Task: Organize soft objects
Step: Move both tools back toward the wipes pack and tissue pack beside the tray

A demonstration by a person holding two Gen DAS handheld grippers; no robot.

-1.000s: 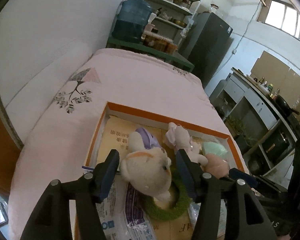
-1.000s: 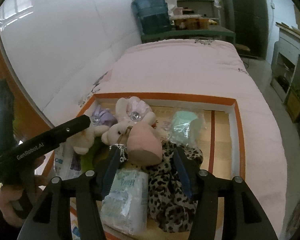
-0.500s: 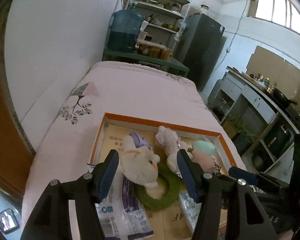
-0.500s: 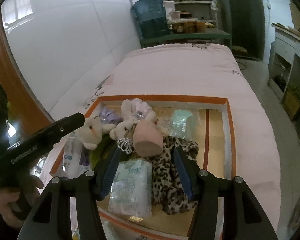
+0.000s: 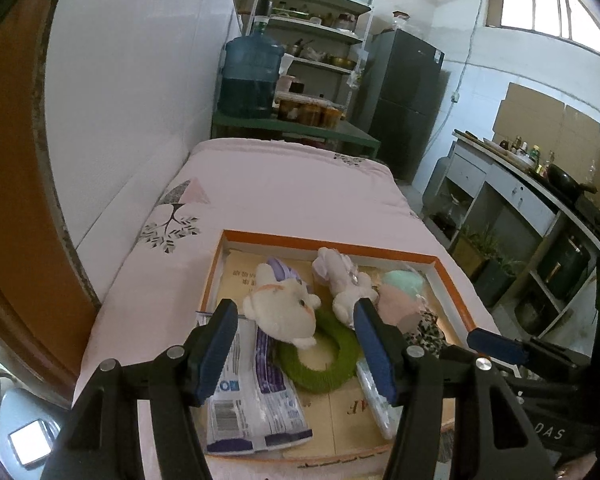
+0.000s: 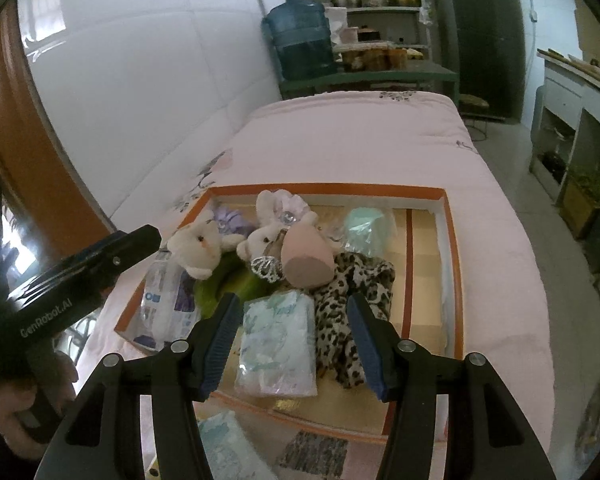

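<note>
An orange-rimmed box (image 5: pixel 332 239) (image 6: pixel 454 248) on the pink bed holds soft things: a white plush bear (image 5: pixel 284 312) (image 6: pixel 196 246), a white bunny (image 5: pixel 342 280) (image 6: pixel 274 220), a green ring (image 5: pixel 332 364), a pink pouch (image 6: pixel 306 256), a mint packet (image 6: pixel 366 226), a leopard cloth (image 6: pixel 352 304), a tissue pack (image 6: pixel 278 344) and wipes packs (image 5: pixel 252 396). My left gripper (image 5: pixel 296 346) is open and empty, above the box's near left part. My right gripper (image 6: pixel 292 338) is open and empty, above the tissue pack.
The pink bed (image 5: pixel 284 192) runs back to a green table with a water jug (image 5: pixel 250 78) and shelves. A white wall is on the left, kitchen cabinets (image 5: pixel 520 208) on the right. Another tissue pack (image 6: pixel 228 448) lies outside the box's near edge.
Both grippers have drawn back and up from the box, open and empty. The toys now look smaller and more of the box shows.
</note>
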